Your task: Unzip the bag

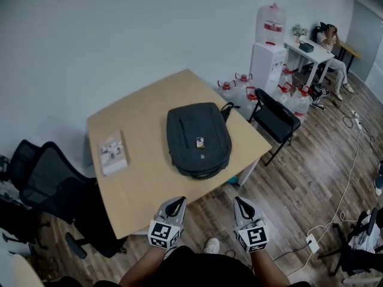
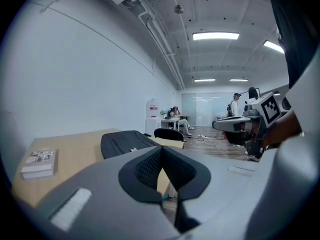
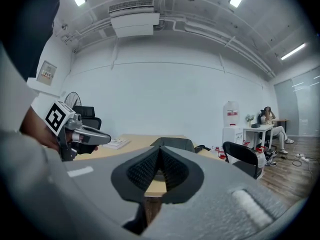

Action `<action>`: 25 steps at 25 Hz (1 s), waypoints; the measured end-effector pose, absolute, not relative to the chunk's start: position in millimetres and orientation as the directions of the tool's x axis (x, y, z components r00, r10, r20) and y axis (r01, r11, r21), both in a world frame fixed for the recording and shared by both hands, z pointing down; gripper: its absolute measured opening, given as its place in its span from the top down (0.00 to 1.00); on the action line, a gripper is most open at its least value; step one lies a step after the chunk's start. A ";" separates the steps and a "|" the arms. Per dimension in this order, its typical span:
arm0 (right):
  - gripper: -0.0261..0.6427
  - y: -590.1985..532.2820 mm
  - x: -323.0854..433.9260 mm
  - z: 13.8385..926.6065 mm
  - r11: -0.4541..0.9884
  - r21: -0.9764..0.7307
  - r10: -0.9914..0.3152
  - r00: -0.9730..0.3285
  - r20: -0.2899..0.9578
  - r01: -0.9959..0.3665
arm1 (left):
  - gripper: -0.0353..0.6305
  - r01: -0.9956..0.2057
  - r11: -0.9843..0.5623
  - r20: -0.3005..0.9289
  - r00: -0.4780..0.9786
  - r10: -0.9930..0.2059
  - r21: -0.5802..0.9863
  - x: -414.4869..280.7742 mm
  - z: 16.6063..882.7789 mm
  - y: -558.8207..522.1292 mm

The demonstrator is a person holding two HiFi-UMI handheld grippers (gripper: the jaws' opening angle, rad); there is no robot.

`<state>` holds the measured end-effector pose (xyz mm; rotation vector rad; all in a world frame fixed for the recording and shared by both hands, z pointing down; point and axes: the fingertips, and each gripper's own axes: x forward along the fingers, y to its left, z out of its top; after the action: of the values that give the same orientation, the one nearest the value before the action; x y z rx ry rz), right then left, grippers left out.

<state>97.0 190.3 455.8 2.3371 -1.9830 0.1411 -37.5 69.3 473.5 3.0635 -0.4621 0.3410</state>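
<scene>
A dark grey backpack lies flat on the wooden table, toward its right end, with a small tag on its middle. It also shows in the left gripper view as the backpack and in the right gripper view as the backpack. My left gripper and right gripper hover side by side off the table's near edge, well short of the bag. Both are shut with nothing between the fingertips. Each gripper sees the other: the right gripper and the left gripper.
A book lies on the table's left part. A black office chair stands at the left, a black folding chair at the table's right corner. Water jugs and a water dispenser stand behind. A person sits at a far white desk.
</scene>
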 end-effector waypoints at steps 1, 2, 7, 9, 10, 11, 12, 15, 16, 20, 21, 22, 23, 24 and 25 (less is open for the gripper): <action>0.96 186.1 97.4 457.6 -0.152 -0.003 -0.981 0.150 0.120 -0.988 | 0.92 -0.306 -0.952 0.226 0.927 -0.299 -0.006 -39.2 476.2 67.4; 0.96 182.1 96.9 458.6 -0.141 -0.004 -0.983 0.139 0.121 -0.990 | 0.92 -0.317 -0.949 0.235 0.922 -0.308 -0.003 -41.8 479.2 65.3; 0.96 153.6 91.6 462.4 -0.078 -0.004 -0.989 0.077 0.123 -0.997 | 0.92 -0.375 -0.927 0.272 0.893 -0.358 0.012 -53.9 492.6 45.0; 0.96 140.3 90.2 463.5 -0.059 -0.002 -0.990 0.058 0.125 -0.998 | 0.92 -0.389 -0.921 0.278 0.887 -0.369 0.017 -56.0 496.8 34.4; 0.96 133.6 90.0 464.2 -0.050 -0.001 -0.990 0.049 0.130 -0.999 | 0.92 -0.396 -0.918 0.279 0.884 -0.375 0.019 -56.1 498.8 28.2; 0.96 126.7 90.1 465.3 -0.040 0.001 -0.989 0.040 0.142 -0.999 | 0.92 -0.403 -0.915 0.279 0.881 -0.381 0.020 -55.5 500.6 21.4; 0.96 119.2 90.6 466.3 -0.030 0.002 -0.987 0.030 0.157 -1.000 | 0.92 -0.410 -0.912 0.279 0.878 -0.389 0.021 -54.2 501.9 13.8; 0.96 89.7 93.2 460.4 0.012 0.038 -0.987 -0.005 0.160 -0.999 | 0.92 -0.429 -0.903 0.274 0.872 -0.406 0.027 -49.4 503.0 -10.9; 0.96 77.7 94.0 456.9 0.026 0.054 -0.988 -0.017 0.154 -0.998 | 0.92 -0.432 -0.901 0.274 0.870 -0.409 0.028 -48.3 503.7 -19.8; 0.96 34.5 99.0 455.8 0.048 0.063 -0.983 -0.035 0.182 -0.997 | 0.92 -0.447 -0.894 0.291 0.861 -0.418 0.038 -45.5 516.6 -54.2; 0.96 26.2 100.3 458.6 0.051 0.059 -0.979 -0.038 0.198 -0.997 | 0.92 -0.449 -0.892 0.295 0.859 -0.419 0.042 -44.0 519.8 -61.2; 0.96 17.9 101.6 460.8 0.055 0.058 -0.976 -0.042 0.213 -0.997 | 0.92 -0.451 -0.892 0.299 0.857 -0.419 0.041 -42.3 523.0 -68.0; 0.96 9.5 103.1 462.2 0.059 0.058 -0.973 -0.045 0.225 -0.997 | 0.92 -0.451 -0.892 0.303 0.855 -0.420 0.036 -40.5 526.5 -74.9; 0.96 1.0 104.8 463.8 0.063 0.061 -0.972 -0.047 0.231 -0.996 | 0.92 -0.450 -0.893 0.309 0.853 -0.421 0.027 -38.5 530.4 -82.1; 0.96 -7.5 106.4 466.3 0.068 0.067 -0.972 -0.052 0.229 -0.995 | 0.92 -0.447 -0.894 0.315 0.851 -0.420 0.016 -36.2 534.4 -89.0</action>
<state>106.4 -7.5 466.3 2.0031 -2.1290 0.1603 -36.2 -89.0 534.4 2.9366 -0.6886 0.4688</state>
